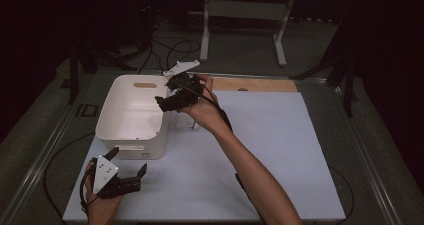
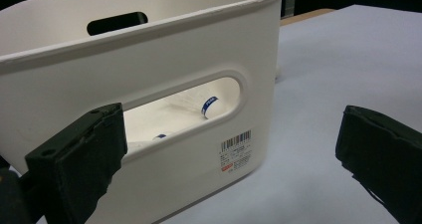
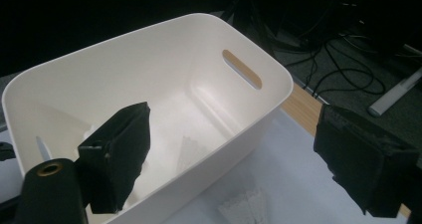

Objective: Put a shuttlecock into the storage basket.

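A lab: floor cables [image 1: 165, 47], dark curtains (stand behind).

We hold our left gripper [image 1: 128, 161] low and near, jaws spread wide, nothing between. Our right forearm [image 1: 250, 170] stretches forward, right gripper [image 1: 172, 95] raised, jaws likewise apart and empty.

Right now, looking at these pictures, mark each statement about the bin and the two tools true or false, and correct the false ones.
1. The white bin stands upright on the table. True.
2. The right tool is clamped on the bin's rim. False: its jaws are open, over the rim's edge, gripping nothing.
3. The left tool is open, near the bin's handle slot. True.
4. The bin is empty. False: white things with blue bands lie inside.
5. A shuttlecock lies on the table outside the bin. True.
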The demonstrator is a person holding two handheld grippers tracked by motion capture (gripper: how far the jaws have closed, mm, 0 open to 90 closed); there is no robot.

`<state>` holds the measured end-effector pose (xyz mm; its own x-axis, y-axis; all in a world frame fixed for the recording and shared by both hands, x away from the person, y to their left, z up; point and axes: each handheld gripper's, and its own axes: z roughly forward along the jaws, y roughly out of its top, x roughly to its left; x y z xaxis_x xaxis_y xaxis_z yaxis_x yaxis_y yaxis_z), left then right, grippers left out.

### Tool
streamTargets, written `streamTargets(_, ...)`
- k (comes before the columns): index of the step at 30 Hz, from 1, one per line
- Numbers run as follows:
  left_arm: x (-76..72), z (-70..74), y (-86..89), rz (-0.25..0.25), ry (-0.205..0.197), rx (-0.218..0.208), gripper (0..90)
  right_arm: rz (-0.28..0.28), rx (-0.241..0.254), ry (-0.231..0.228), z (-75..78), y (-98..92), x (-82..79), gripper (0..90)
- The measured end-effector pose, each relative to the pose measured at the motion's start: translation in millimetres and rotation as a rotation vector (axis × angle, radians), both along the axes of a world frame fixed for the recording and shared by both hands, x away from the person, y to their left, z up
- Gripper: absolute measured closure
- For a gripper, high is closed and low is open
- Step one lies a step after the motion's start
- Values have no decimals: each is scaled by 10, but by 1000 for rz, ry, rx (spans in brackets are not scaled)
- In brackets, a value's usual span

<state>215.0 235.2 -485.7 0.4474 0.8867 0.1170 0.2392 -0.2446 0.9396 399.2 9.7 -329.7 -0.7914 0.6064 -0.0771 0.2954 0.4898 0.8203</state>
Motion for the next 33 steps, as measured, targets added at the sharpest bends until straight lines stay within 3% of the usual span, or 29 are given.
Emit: streamTargets(33, 6, 4, 3, 3, 0, -3, 2, -85, 27, 18, -164, -188, 87, 147)
